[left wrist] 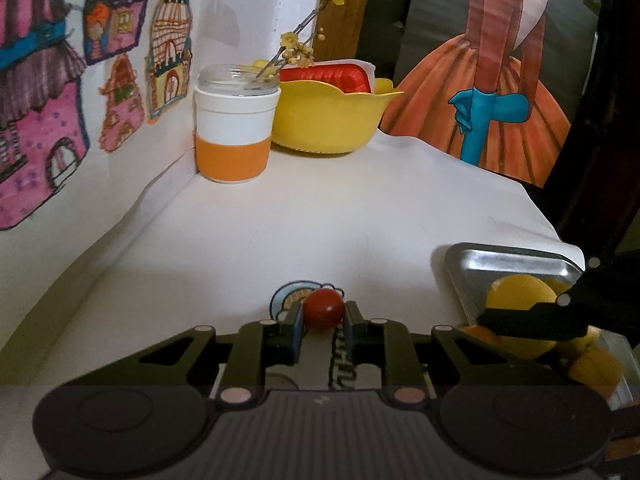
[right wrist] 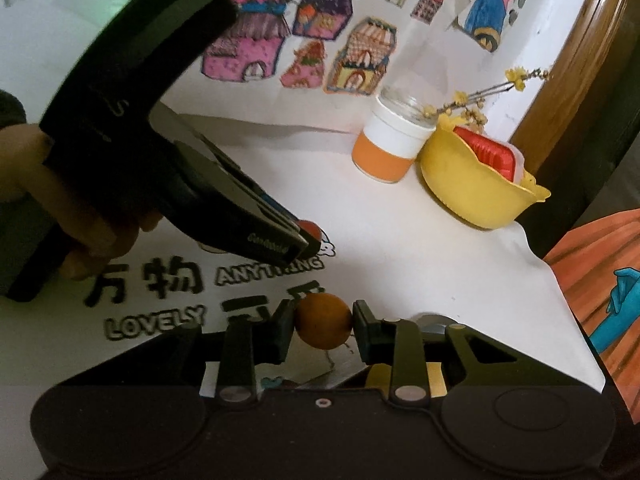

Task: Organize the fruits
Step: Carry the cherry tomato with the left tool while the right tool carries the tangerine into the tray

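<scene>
**Both tongs gripping fruit over the white bench**

Left tongs (left wrist: 324,320) fill the bottom of the left wrist view, clenched on a small red fruit (left wrist: 325,308) pinched between the two pads just above the white bench (left wrist: 280,224). To the right, a metal tray (left wrist: 508,268) lies on the bench holding several yellow fruits (left wrist: 520,292), partly hidden by the dark frame of the other tool. Farther back stand a glass jar with a white and orange sleeve (left wrist: 236,136) and, touching it on the right, a yellow bowl (left wrist: 332,120) with a red item inside.

Right tongs (right wrist: 324,326) sit low in the right wrist view, closed on a round orange fruit (right wrist: 324,326) held between the pads above printed lettering on the bench. Upper left, a hand (right wrist: 80,236) grips the left tool, whose tips hold the red fruit just over the bench. The jar and yellow bowl stand side by side at the far edge.
</scene>
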